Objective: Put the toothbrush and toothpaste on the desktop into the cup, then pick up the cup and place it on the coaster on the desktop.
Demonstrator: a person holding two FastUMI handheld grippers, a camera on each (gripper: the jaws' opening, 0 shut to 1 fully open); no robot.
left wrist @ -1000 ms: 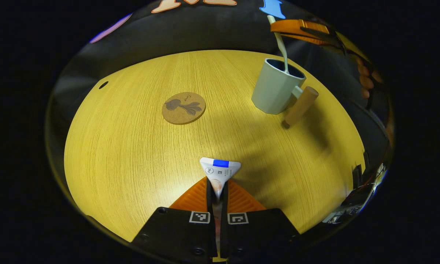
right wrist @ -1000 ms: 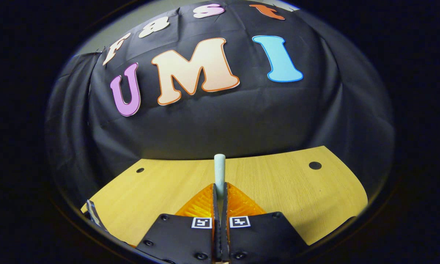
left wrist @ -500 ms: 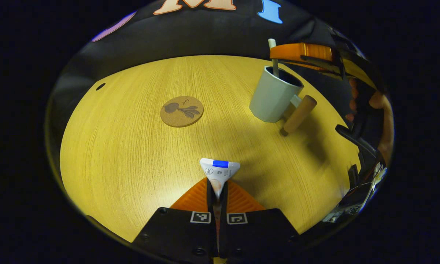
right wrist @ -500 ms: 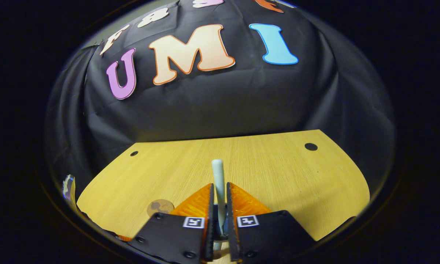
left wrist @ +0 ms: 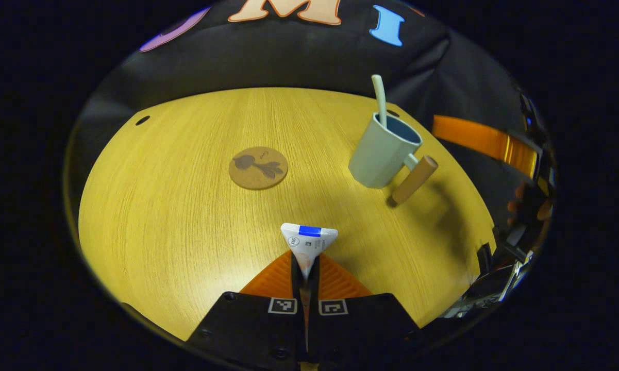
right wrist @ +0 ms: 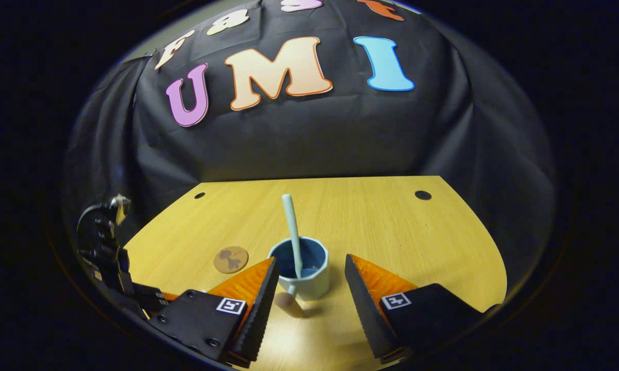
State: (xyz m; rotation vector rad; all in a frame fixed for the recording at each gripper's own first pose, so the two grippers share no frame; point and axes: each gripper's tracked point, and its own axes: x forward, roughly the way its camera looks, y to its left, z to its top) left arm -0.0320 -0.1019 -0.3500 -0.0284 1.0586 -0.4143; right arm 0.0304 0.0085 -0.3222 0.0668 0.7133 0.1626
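Fingers [left wrist: 273, 278] pinch the toothpaste [left wrist: 309, 239], its crimp jutting beyond.

**What my two handheld grippers look like from here**

On my left gripper [left wrist: 305, 265] I see two flat black housing plates side by side. Each carries a small square black-and-white coded marker [left wrist: 281, 305] at its inner front corner. Round recessed screws [left wrist: 228, 296] dot the plates. Its wedge-shaped fingers [left wrist: 273, 278] are covered in fine crosswise ribbing.

My right gripper [right wrist: 310, 258] has the same build in its own view: black angular plates, one coded marker [right wrist: 230, 305] per side, and dark screw heads [right wrist: 211, 341] along the outer edge. Its ribbed fingers [right wrist: 376, 281] have black inner edges cut into a row of small teeth.

In the right gripper view, the left gripper's body appears as glossy black, knobbly hardware at the left edge.
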